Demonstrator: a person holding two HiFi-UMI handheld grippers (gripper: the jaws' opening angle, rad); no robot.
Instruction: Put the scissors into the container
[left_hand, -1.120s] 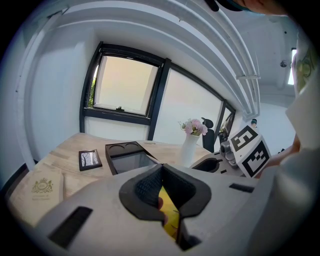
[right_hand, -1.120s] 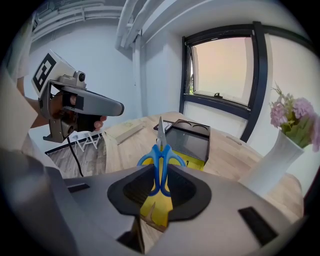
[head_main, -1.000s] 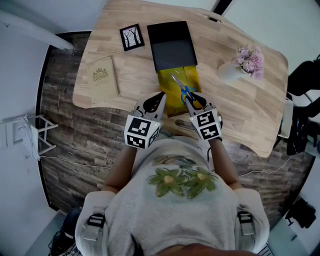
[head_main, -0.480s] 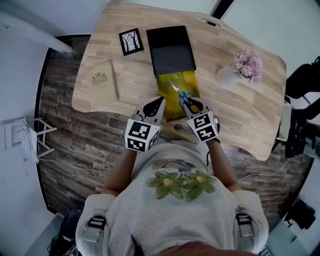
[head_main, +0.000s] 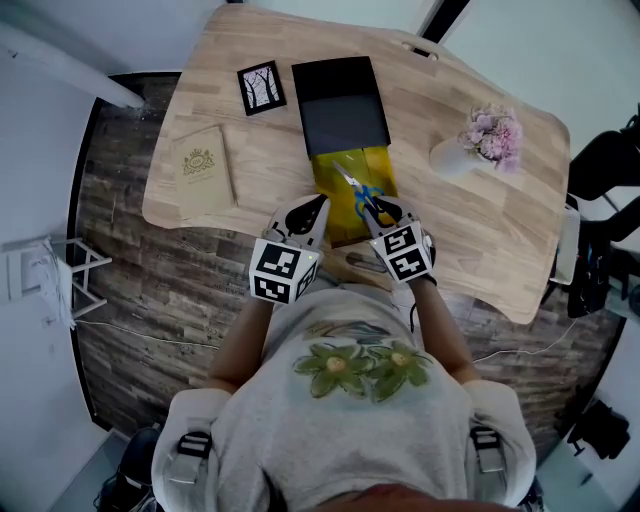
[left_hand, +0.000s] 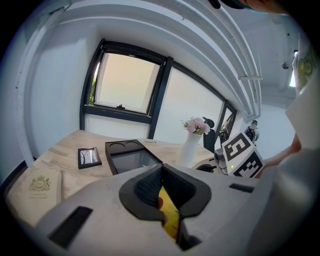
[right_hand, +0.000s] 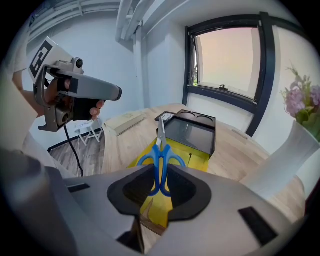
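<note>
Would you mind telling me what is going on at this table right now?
A person stands at a wooden table with a gripper in each hand. The right gripper is shut on the blue handles of the scissors, whose blades point away towards the black tray. The left gripper pinches the near left edge of the yellow container, which lies on the table next to that tray. The scissors are held over the yellow container and are not yet released.
</note>
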